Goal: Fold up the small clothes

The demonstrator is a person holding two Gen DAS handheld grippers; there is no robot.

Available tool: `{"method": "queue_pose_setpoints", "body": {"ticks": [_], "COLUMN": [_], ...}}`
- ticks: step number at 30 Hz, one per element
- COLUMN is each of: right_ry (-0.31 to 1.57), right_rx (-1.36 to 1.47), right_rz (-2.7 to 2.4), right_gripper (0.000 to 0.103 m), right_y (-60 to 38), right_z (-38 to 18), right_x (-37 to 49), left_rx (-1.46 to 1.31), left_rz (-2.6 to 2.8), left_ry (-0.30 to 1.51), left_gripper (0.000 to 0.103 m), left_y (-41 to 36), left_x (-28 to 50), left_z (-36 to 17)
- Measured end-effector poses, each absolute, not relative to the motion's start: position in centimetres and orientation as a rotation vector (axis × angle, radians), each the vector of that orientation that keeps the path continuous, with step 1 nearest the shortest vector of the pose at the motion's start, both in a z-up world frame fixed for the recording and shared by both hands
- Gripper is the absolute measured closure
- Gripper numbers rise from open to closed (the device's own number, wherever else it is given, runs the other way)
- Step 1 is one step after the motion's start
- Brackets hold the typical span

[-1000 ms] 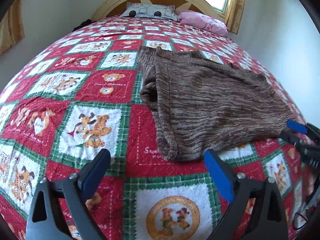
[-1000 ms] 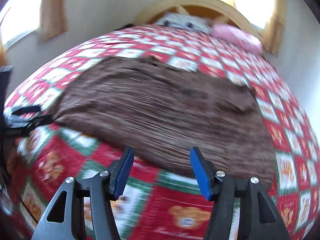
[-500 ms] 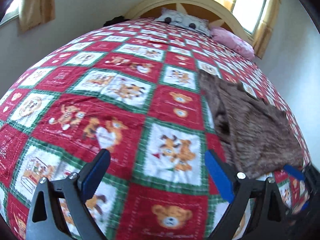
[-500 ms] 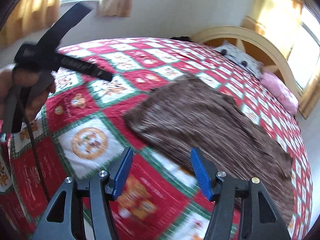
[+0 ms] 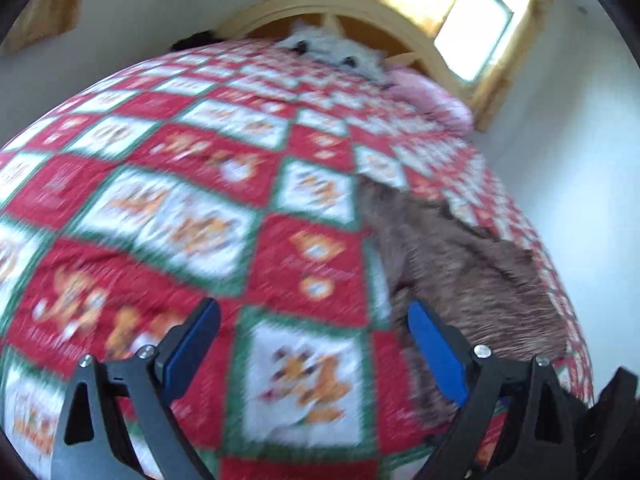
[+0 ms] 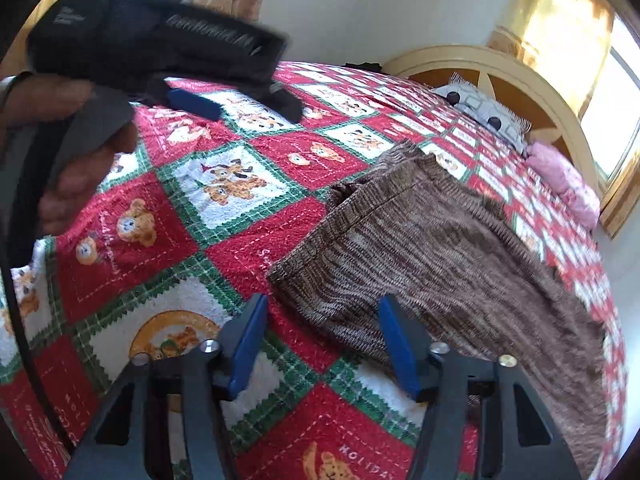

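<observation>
A brown knit garment point(image 6: 436, 256) lies flat on the red, green and white quilt point(image 6: 248, 236). In the blurred left wrist view it point(image 5: 472, 272) lies to the right. My left gripper point(image 5: 312, 344) is open and empty above the quilt, left of the garment. My right gripper point(image 6: 320, 340) is open and empty just above the garment's near corner. The left gripper point(image 6: 224, 98) also shows at the upper left of the right wrist view, held in a hand.
A wooden headboard point(image 6: 500, 68), a grey patterned pillow point(image 6: 484, 112) and a pink pillow point(image 6: 564, 176) are at the far end. Windows with yellow curtains point(image 6: 568, 28) are behind. A white wall runs along the bed's right side point(image 5: 592, 168).
Both grippers have swung left. The garment slid to the right in both views. The left gripper and hand now loom closer in the right wrist view.
</observation>
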State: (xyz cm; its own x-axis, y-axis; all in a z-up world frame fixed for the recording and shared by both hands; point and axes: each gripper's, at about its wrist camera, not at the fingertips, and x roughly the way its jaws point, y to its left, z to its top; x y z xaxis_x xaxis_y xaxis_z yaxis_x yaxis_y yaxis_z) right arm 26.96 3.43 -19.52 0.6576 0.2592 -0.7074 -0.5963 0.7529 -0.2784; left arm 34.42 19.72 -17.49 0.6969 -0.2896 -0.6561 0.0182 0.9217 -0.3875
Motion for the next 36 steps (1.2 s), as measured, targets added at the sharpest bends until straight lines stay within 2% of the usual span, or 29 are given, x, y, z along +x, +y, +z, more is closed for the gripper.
{"method": "queue_pose_setpoints", "body": {"ticks": [1,3,13,17,20,25,27,29,30,31,32,34,36], "right_ry": [0.691,0.691,0.677,0.683,0.686,0.683,0.682,0.684,0.686,0.688,0.689,0.693,0.704], "right_rx": [-0.531,-0.534,-0.529,-0.517,-0.509,-0.510,-0.510,-0.502,-0.492,-0.483,-0.472,-0.429,-0.387], "right_rz": [0.496,0.480,0.467,0.474,0.479,0.479,0.481,0.485,0.490,0.495,0.501,0.525,0.549], "right_gripper": [0.075,0.083,0.083,0.083,0.083,0.083,0.083,0.083,0.083,0.084,0.085,0.096,0.098], "right_y": [3.4,3.5,3.5,3.4,3.4,3.4,3.4,3.3,3.2,3.0,2.7,1.9,1.3], "right_z": [-19.5,-19.7,-20.1,-20.1,-20.1,-20.1,-20.1,-20.1,-20.0,-20.0,-19.9,-19.5,-19.0], "right_x": [26.9,27.0,26.9,27.0,27.0,27.2,27.2,27.1,27.1,27.2,27.3,27.7,27.9], "left_rx": [-0.365,-0.376,-0.367,-0.357,-0.351,-0.362,-0.382,-0.406,-0.428,-0.455,-0.468,-0.479,-0.488], "left_rz": [-0.195,-0.235,-0.321,-0.316,-0.340,-0.346,-0.356,-0.348,-0.362,-0.386,-0.392,-0.397,-0.402], "left_ry": [0.780,0.772,0.821,0.846,0.857,0.871,0.882,0.888,0.890,0.898,0.900,0.893,0.872], "left_gripper": [0.006,0.006,0.006,0.008,0.013,0.037,0.057,0.067,0.083,0.090,0.090,0.093,0.094], "left_y": [19.3,18.6,14.5,13.6,13.1,12.9,13.1,13.5,13.7,13.9,14.0,14.0,14.1], "left_x": [35.0,36.5,42.9,44.2,44.8,45.6,45.9,45.9,46.1,46.1,46.2,46.1,45.9], "left_z": [-17.3,-17.2,-18.3,-19.1,-19.2,-19.7,-20.0,-20.3,-20.4,-20.6,-20.7,-20.5,-20.0]}}
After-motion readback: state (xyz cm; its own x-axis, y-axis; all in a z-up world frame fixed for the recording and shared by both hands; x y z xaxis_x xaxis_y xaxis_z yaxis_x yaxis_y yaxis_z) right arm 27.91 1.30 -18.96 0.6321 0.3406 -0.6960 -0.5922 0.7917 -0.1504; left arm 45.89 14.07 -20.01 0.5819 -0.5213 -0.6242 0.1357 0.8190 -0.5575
